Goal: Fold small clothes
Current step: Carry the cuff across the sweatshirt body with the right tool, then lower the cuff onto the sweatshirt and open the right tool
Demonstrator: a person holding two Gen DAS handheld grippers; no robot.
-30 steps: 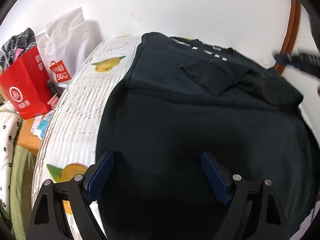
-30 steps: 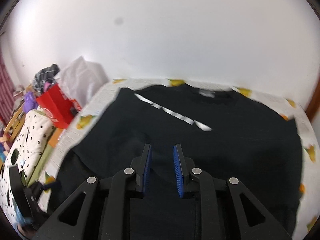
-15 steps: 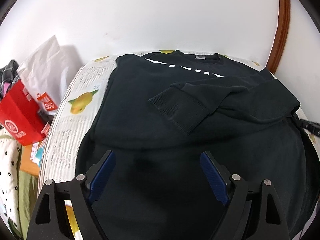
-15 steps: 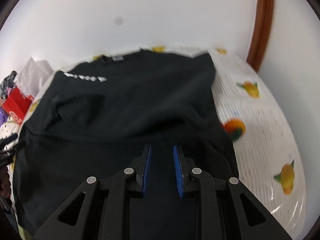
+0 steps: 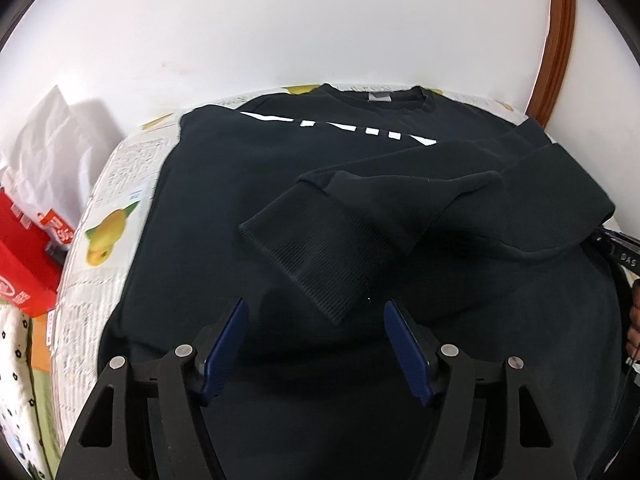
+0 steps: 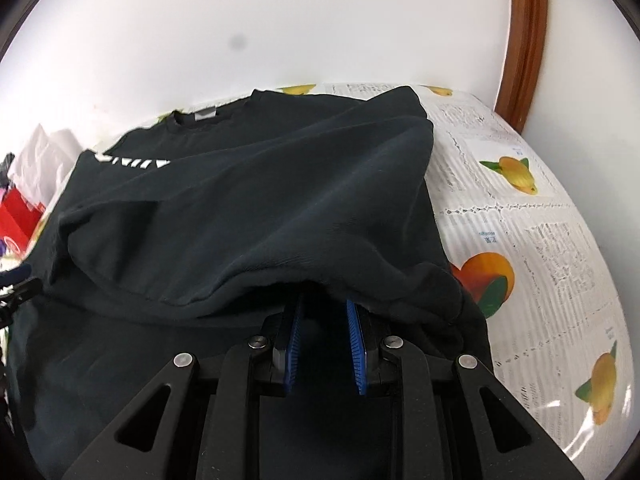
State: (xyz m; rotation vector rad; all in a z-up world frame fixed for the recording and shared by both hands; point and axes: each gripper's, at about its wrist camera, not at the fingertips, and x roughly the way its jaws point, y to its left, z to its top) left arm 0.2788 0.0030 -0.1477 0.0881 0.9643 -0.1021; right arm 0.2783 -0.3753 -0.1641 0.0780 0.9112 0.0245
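Left wrist view: a black long-sleeved sweatshirt with white chest lettering (image 5: 224,200) lies flat on a round table covered in a fruit-printed white cloth (image 5: 116,184). One sleeve, ending in a ribbed cuff (image 5: 320,256), is folded diagonally across the body. The left gripper (image 5: 314,344) hovers above the lower body, blue pads spread wide, grasping nothing. Bare cloth shows only along the left rim; a red paper bag (image 5: 20,256) and a white plastic bag (image 5: 48,148) sit beyond it.

Right wrist view: the right gripper (image 6: 323,322) has its tips tucked under the folded sleeve's edge, pads narrowly parted; whether they pinch fabric cannot be told. Uncovered tablecloth (image 6: 540,240) lies to the right.
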